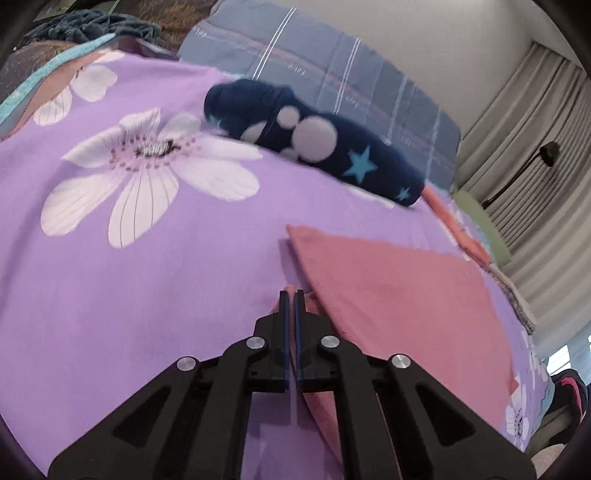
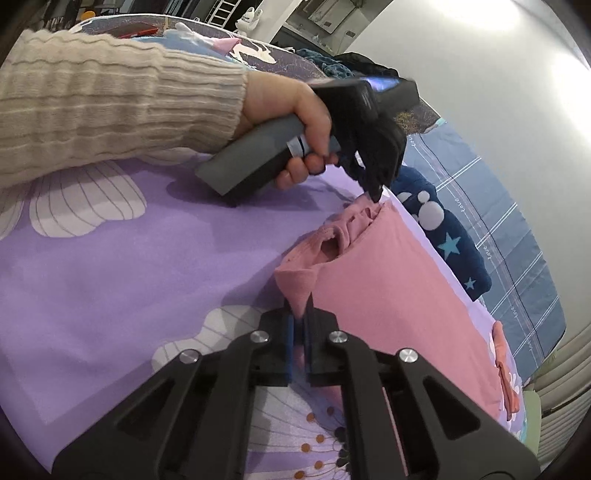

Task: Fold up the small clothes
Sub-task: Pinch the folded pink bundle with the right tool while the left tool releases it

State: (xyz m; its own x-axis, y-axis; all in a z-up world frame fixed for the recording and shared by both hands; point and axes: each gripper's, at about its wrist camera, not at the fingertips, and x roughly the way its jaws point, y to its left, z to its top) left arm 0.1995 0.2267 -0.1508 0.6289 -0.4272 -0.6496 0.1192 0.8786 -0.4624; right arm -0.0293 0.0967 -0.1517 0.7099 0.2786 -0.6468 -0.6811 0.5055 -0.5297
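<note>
Jaws of both the left gripper and right gripper clamp the pink garment, hiding its pinched edges.

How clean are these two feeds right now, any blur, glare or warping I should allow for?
Left wrist view: motion smear on the navy star-print garment; the pink garment is sharper, and the room's straight lines bow at the fisheye rim. Right wrist view: mostly crisp, the left gripper slightly smeared, blown-out glare on the wall upper right.
</note>
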